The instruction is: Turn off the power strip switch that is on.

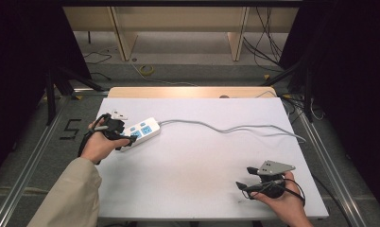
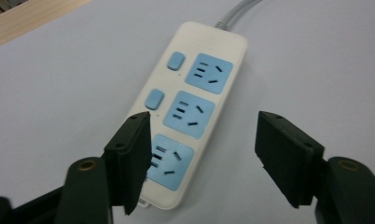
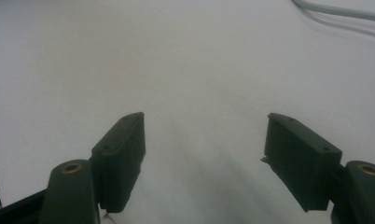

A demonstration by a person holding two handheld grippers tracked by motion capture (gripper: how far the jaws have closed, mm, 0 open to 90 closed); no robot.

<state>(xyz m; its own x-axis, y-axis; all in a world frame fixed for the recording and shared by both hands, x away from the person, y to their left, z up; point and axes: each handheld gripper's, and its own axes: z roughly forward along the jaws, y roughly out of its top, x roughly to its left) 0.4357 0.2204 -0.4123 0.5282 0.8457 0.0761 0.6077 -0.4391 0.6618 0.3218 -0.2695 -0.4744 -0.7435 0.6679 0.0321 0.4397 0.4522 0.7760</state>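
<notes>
A white power strip [image 1: 142, 132] with blue sockets lies at the left of the white table, its grey cable [image 1: 226, 128] running off to the right. My left gripper [image 1: 127, 133] is open just above the strip's near end. In the left gripper view the strip [image 2: 195, 102] shows three blue sockets and two blue buttons; one black jaw overlaps its near left edge and the other stands off to its right, the left gripper [image 2: 202, 140] empty. My right gripper [image 1: 245, 178] hovers open over bare table at the near right, also seen as right gripper [image 3: 204, 140] with nothing between its jaws.
The white board [image 1: 193, 156] covers a wooden table whose far edge [image 1: 188, 91] shows. The grey cable [image 3: 335, 10] crosses the top right of the right gripper view. Loose cables and stand legs lie on the floor beyond and beside the table.
</notes>
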